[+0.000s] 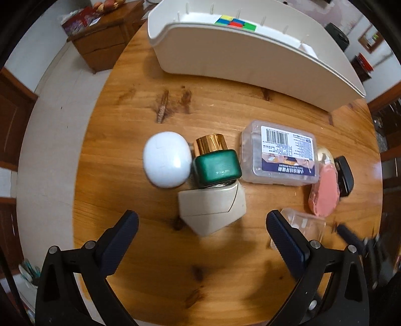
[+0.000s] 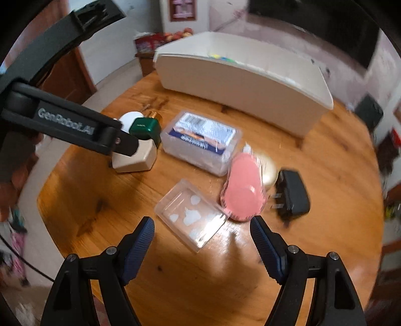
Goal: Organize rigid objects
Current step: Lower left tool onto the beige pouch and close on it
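Note:
Loose objects lie on the round wooden table (image 1: 140, 250): a white oval case (image 1: 166, 159), a green bottle with a gold cap (image 1: 216, 163), a beige angular box (image 1: 211, 210), a clear labelled box (image 1: 280, 156), a pink oval item (image 1: 323, 193), a black charger (image 2: 292, 192) and a small clear tray (image 2: 193, 217). My left gripper (image 1: 202, 228) is open, just short of the beige box. My right gripper (image 2: 202, 232) is open, above the clear tray's near end.
A long white bin (image 1: 250, 52) stands at the table's far side, holding a colourful cube (image 1: 235, 22). A wooden cabinet (image 1: 105, 37) stands beyond the table on the left. The left gripper's arm (image 2: 62, 125) crosses the right wrist view.

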`<state>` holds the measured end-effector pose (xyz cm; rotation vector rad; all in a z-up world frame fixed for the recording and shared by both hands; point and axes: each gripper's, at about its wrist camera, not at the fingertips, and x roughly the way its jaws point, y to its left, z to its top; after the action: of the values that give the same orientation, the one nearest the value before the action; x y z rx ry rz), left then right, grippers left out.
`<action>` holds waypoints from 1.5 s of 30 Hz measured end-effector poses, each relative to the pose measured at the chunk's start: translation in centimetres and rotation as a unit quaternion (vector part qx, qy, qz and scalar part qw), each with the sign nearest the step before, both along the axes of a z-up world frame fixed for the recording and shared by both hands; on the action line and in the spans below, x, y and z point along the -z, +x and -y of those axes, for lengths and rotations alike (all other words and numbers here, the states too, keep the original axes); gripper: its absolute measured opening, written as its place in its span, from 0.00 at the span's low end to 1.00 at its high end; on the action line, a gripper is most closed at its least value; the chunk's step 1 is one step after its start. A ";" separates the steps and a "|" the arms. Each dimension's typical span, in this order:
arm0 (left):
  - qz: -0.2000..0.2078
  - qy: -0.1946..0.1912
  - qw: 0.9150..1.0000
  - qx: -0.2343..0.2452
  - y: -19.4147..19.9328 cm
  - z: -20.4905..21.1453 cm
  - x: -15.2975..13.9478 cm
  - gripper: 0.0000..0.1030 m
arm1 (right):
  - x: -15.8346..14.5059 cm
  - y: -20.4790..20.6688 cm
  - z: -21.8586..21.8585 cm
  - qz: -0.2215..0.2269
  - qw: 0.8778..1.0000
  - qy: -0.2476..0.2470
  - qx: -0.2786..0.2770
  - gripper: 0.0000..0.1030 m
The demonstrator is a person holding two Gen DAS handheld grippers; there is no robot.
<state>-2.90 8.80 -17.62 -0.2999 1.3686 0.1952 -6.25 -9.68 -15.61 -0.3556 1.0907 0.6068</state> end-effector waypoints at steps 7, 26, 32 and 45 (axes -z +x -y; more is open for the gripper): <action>-0.014 0.005 0.999 -0.046 0.8 -0.2 1.8 0.99 | 1.0 -0.8 0.2 0.000 0.997 0.035 0.064 0.77; -0.030 -0.006 0.992 -0.125 -0.2 -1.1 3.7 0.97 | 1.9 -0.8 -1.3 0.004 0.984 0.055 0.171 0.77; -0.012 0.003 0.995 -0.094 -0.6 -0.7 2.8 0.66 | 2.5 -0.2 -1.5 -0.006 0.976 0.058 0.208 0.77; -0.003 -0.002 0.996 -0.094 -2.4 -1.9 2.8 0.64 | 3.0 0.0 -2.6 0.034 0.979 0.000 0.202 0.66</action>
<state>-5.28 10.65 -20.41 -0.4323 1.3459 0.3505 -6.23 -7.11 -18.60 -0.1450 1.0596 0.2327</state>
